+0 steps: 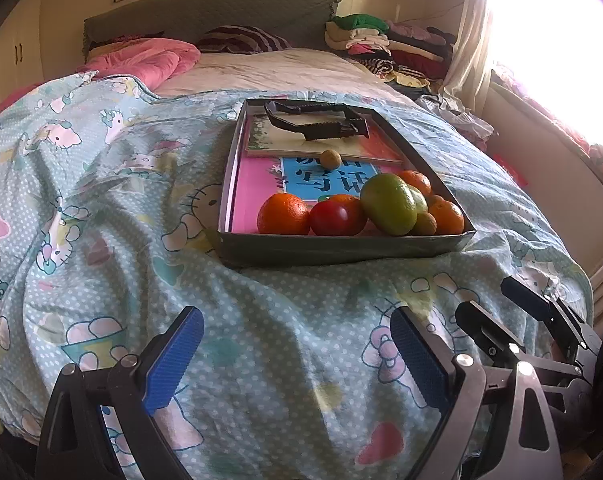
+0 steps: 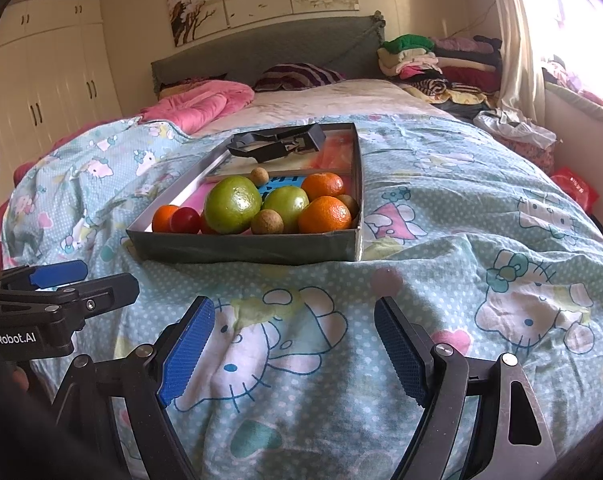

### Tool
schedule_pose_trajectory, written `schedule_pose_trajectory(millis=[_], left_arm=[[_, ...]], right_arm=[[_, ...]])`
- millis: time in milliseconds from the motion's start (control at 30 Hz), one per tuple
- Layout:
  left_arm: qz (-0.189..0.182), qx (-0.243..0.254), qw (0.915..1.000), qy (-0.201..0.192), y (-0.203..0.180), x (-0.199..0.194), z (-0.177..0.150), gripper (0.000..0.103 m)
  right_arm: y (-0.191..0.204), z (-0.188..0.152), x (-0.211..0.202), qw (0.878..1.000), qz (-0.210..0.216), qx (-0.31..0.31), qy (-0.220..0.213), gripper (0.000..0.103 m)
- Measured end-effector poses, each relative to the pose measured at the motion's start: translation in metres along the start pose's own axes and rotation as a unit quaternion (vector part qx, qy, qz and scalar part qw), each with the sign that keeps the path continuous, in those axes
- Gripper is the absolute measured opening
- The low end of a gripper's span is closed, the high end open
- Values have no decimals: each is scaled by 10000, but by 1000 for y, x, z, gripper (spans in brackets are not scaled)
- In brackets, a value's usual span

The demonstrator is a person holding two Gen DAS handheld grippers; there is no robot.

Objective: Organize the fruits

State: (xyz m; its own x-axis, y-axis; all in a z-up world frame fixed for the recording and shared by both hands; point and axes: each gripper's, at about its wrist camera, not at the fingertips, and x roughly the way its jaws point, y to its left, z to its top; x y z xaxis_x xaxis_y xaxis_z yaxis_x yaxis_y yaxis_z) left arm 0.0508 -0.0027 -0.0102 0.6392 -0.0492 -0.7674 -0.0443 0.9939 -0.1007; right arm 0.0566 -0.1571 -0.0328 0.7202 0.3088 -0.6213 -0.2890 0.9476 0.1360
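Note:
A shallow grey box tray [image 1: 341, 246] sits on the bed's cartoon-cat quilt. Along its near wall lie an orange [image 1: 282, 214], a red fruit [image 1: 330, 218], a big green fruit [image 1: 387, 204] and another orange [image 1: 447, 216]. One small brown fruit [image 1: 330, 159] lies alone further back. In the right wrist view the same tray [image 2: 241, 248] shows two green fruits [image 2: 232, 204], oranges [image 2: 324, 214] and a brown fruit [image 2: 266, 222]. My left gripper [image 1: 297, 356] is open over the quilt, short of the tray. My right gripper [image 2: 295, 354] is open beside it, nothing between its pads.
Books and a black clamp-like tool [image 1: 321, 120] fill the tray's far half. A pink quilt [image 1: 149, 60] and striped pillow lie at the headboard. Folded clothes [image 2: 441, 64] are stacked at the back right. The bed's edge drops off on the right, by the bright window.

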Motion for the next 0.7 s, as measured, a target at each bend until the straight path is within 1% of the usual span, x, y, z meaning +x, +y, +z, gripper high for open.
schedule_pose_trajectory(millis=[400,700], left_arm=[[5,-7,10000,-13,1,-1,0,95],[-73,-28,10000,42,1,2,-1,95]], right_arm=[[-1,-1,0,10000,-33,16,21,83],[-4,0,1,10000,-46,59,34,83]])
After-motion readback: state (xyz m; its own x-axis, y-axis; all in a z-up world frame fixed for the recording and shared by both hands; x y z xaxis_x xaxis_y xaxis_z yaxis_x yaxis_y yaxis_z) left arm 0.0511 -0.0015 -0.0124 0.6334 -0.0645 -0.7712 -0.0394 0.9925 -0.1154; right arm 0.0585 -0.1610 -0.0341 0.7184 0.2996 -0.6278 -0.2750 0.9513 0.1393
